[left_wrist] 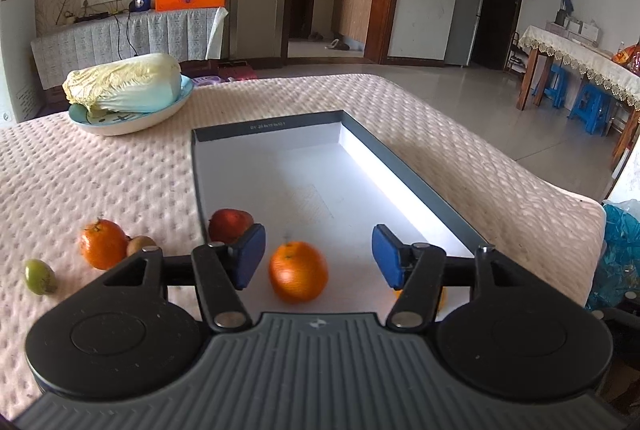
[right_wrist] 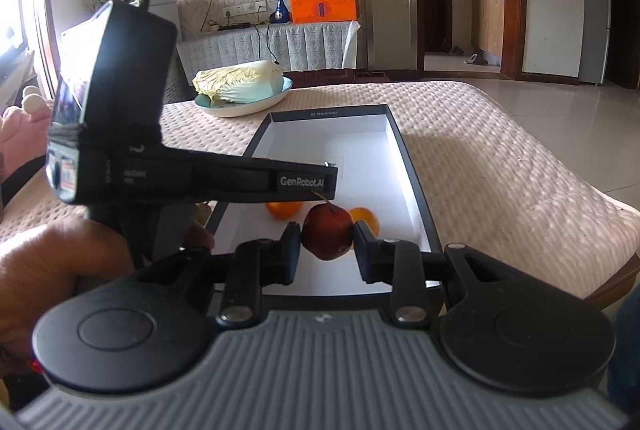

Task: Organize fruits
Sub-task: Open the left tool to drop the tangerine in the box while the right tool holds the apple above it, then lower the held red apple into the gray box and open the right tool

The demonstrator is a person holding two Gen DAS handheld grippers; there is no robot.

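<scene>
A shallow dark-rimmed box point(left_wrist: 400, 158) with a white floor lies on the padded table. My left gripper point(left_wrist: 318, 256) is open above its near end, over an orange point(left_wrist: 298, 272) that lies in the box. A red fruit point(left_wrist: 230, 224) shows behind the left finger. Another orange point(left_wrist: 102, 244), a brown kiwi point(left_wrist: 140, 245) and a green fruit point(left_wrist: 39, 276) lie on the table left of the box. My right gripper point(right_wrist: 327, 244) is shut on a red apple point(right_wrist: 327, 237) above the box point(right_wrist: 412, 166). Two oranges point(right_wrist: 285, 208) point(right_wrist: 366, 219) lie in the box behind it.
A blue plate point(left_wrist: 132, 118) with a napa cabbage point(left_wrist: 124, 82) stands at the table's far left, and shows in the right wrist view point(right_wrist: 244, 86). The left gripper's body and the hand holding it point(right_wrist: 112, 134) cross the right wrist view. The table edge is at the right.
</scene>
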